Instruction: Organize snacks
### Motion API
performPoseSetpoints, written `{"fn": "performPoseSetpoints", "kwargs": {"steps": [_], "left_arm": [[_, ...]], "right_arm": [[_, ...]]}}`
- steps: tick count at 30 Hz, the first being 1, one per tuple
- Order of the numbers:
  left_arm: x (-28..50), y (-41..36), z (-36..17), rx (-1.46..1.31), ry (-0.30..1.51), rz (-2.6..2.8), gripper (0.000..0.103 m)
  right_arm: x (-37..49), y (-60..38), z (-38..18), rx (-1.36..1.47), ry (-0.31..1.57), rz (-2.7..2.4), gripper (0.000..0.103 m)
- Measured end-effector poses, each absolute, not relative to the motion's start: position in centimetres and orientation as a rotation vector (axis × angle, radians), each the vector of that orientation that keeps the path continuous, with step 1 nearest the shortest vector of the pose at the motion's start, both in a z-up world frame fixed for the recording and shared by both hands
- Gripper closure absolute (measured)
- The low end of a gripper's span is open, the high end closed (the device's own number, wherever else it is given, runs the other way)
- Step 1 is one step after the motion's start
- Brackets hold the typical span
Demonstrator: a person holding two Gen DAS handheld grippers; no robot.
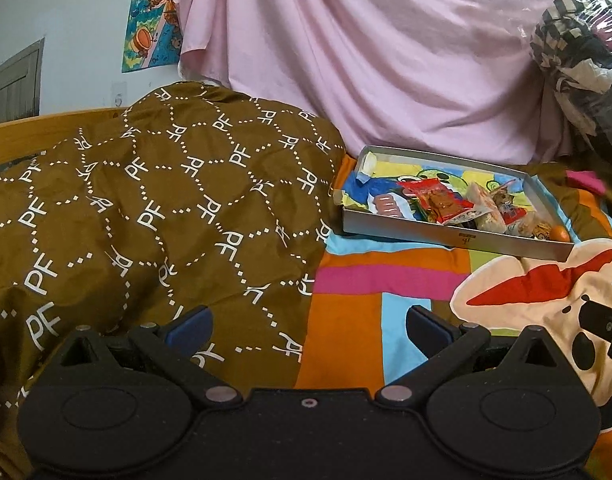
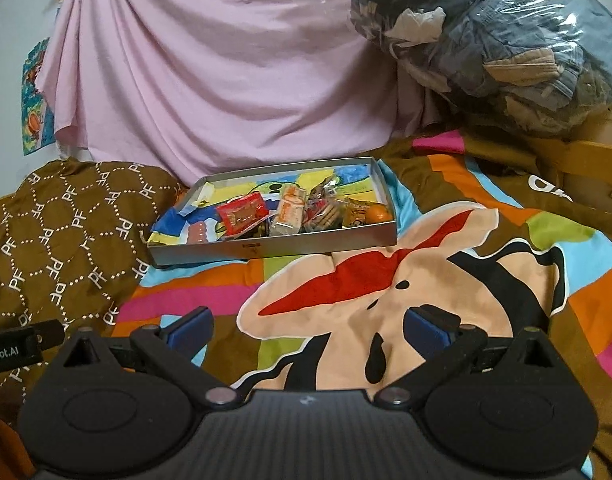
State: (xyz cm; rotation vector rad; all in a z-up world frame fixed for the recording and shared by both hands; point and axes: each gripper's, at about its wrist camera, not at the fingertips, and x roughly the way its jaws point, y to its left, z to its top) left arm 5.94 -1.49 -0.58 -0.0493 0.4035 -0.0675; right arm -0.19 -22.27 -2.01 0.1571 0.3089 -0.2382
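Bedspread [image 2: 486,248] bears grey tray [image 2: 274,246] holding jumbled bright snack packets [image 2: 290,212].

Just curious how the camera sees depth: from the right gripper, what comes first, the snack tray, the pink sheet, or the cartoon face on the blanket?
1. Cartoon face, right under the right gripper.
2. Snack tray, ahead, centre.
3. Pink sheet, hanging behind the tray.

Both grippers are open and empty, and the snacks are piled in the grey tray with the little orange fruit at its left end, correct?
Not quite: the orange fruit sits at the right end of the grey tray, past the snack packets, as the right wrist view shows. The rest holds: the left gripper and right gripper are open and empty.
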Motion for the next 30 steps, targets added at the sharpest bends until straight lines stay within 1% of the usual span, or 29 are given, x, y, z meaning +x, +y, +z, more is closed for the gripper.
{"fn": "performPoseSetpoints", "kwargs": {"steps": [21,30], "left_arm": [[5.5,-2.1,-0.7,-0.016,0.39,-0.086,0.001],[4.9,-2.3,-0.5,0.008,0.345,-0.094,0.001]], "right_arm": [[0.2,-21.6,-2.2,0.126,0.335,-0.204,0.0],[0.0,-21.4,-2.0,0.094,0.3,-0.225,0.0]]}}
